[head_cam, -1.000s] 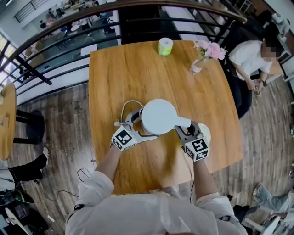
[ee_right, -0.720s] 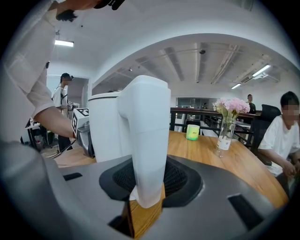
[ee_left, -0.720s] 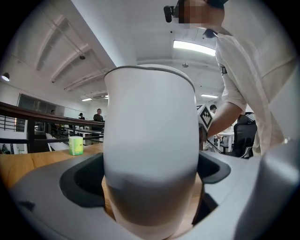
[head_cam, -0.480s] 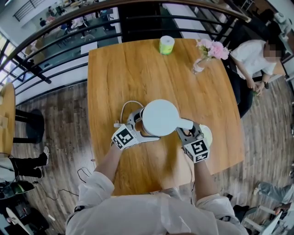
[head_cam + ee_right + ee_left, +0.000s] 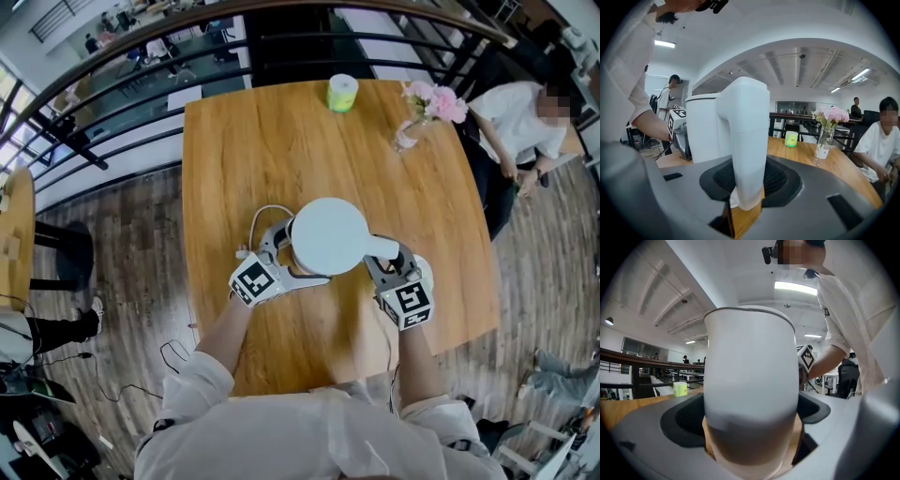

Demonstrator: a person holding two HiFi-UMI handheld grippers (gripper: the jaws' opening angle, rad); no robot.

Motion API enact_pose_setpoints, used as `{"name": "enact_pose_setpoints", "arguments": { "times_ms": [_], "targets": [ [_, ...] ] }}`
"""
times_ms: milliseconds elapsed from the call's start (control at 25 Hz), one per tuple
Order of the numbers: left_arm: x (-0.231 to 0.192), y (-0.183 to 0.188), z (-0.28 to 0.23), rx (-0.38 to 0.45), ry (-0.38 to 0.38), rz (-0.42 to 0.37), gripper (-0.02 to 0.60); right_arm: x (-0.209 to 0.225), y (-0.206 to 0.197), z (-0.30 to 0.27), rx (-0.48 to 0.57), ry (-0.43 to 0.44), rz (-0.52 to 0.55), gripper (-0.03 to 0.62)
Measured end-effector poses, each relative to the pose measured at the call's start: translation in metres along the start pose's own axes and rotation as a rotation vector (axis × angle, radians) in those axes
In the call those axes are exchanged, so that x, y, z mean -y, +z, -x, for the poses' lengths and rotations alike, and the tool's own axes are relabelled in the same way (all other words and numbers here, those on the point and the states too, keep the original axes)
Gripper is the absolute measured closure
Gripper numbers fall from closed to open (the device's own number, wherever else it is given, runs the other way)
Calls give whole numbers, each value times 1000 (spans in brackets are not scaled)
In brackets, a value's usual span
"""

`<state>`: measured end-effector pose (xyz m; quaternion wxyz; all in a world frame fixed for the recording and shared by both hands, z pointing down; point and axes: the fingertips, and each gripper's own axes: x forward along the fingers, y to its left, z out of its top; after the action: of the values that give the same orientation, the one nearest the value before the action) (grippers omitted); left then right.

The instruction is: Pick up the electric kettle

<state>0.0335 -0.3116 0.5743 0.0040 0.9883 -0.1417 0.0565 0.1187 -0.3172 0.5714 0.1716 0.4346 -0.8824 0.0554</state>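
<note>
The white electric kettle (image 5: 328,236) is over the near half of the wooden table (image 5: 281,141), between both grippers. My left gripper (image 5: 298,255) has a jaw on each side of the kettle's round body (image 5: 750,380), and the pads touch its sides. My right gripper (image 5: 387,260) is shut on the kettle's handle (image 5: 745,140), which stands upright between its pads. The lid is closed. A thin white cord (image 5: 258,220) loops on the table left of the kettle. The kettle's underside is hidden.
A white round thing (image 5: 424,270) shows partly behind the right gripper. A green cup (image 5: 341,93) and a vase of pink flowers (image 5: 412,117) stand at the table's far edge. A seated person (image 5: 511,122) is at the right, and a dark railing (image 5: 141,66) runs beyond the table.
The right gripper with the handle has shifted slightly right and up, and the kettle with it. The left gripper has stayed in place.
</note>
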Motion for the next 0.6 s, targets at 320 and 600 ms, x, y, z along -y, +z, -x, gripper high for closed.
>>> {"name": "enact_pose_setpoints", "arguments": {
  "times_ms": [320,600],
  "targets": [
    [21,48,3,-19,-5,-37,-3,-3,38,37,42,-24,5,477],
    [40,94,18,-6,8,-50,-2,-15,83,70,109,-60,39,480]
  ]
}}
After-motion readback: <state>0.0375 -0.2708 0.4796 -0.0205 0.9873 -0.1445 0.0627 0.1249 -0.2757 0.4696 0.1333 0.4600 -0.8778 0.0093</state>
